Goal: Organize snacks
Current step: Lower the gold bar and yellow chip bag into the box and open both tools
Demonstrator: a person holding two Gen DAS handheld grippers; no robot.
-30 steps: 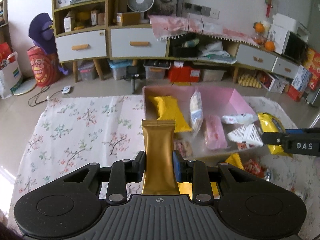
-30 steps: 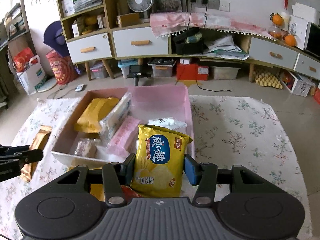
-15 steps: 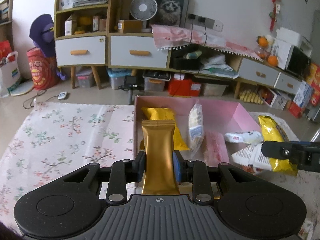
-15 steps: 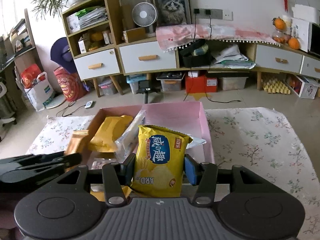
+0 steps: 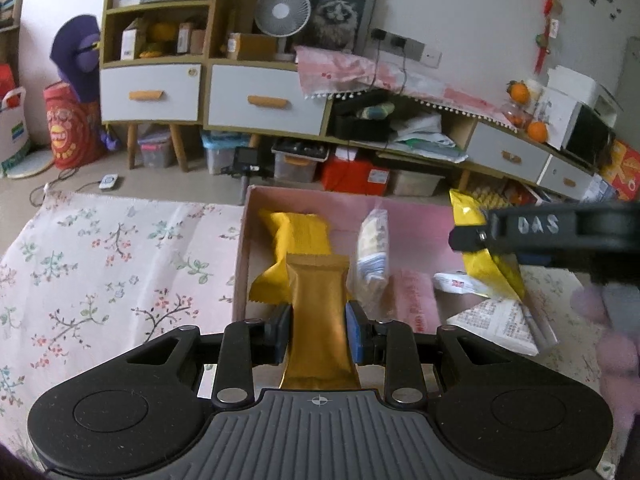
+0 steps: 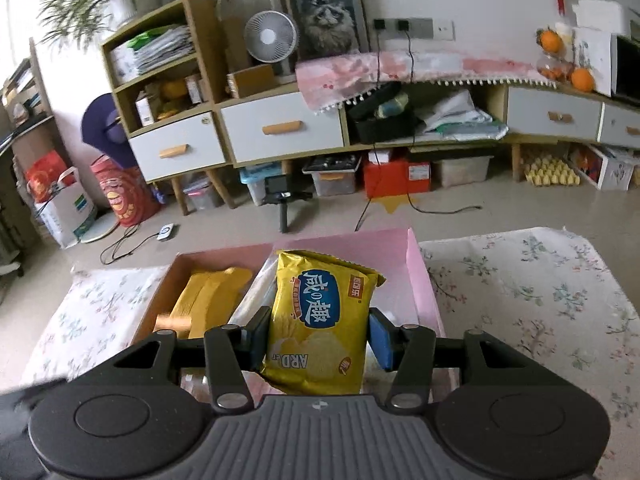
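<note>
My left gripper [image 5: 318,330] is shut on a gold snack bar [image 5: 318,320] and holds it over the near left part of the pink box [image 5: 416,220]. My right gripper [image 6: 318,338] is shut on a yellow chip bag [image 6: 320,320] and holds it above the same pink box [image 6: 420,280]. The right gripper also shows in the left wrist view [image 5: 560,236] with the chip bag [image 5: 488,256] hanging from it. In the box lie a yellow pouch [image 5: 296,240], a clear packet [image 5: 372,252], a pink packet [image 5: 412,304] and white packets [image 5: 500,324].
The box sits on a floral cloth [image 5: 100,264] on the floor. A cabinet with drawers [image 5: 260,100] stands behind, with storage bins [image 5: 296,164] under it. A small camera tripod [image 6: 282,200] stands just beyond the box.
Both grippers have risen and moved forward over the box with their snacks. The right gripper now hangs higher over the box's right side in the left wrist view.
</note>
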